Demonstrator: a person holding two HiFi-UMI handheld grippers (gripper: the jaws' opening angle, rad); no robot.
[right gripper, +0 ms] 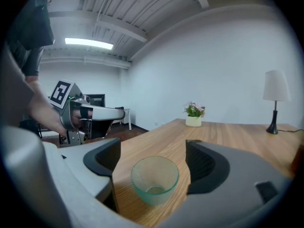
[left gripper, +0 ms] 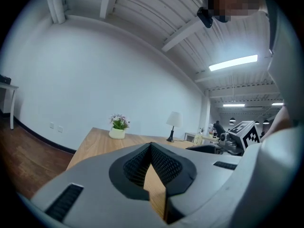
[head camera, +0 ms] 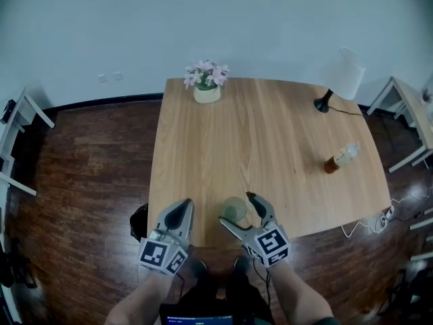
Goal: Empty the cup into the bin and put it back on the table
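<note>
Cup [head camera: 234, 209] on table [head camera: 270, 134], untouched between released jaws of right gripper [right gripper: 152, 151]; left gripper [head camera: 183, 206] clenched, empty; flowerpot [head camera: 207, 93], lamp [head camera: 342, 76], bottle [head camera: 342, 158] beyond.

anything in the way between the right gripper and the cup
Nothing visible. The cup stands on the table right between the open jaws of the right gripper, with bare wood on either side of it and no other thing close by.

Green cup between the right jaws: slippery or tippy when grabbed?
Cup looks translucent, dimpled, rigid; near empty, so probably light. Walls narrow toward the base, so a pinch could let it slip downward. Short and wide, upright on the table: unlikely to tip.
</note>
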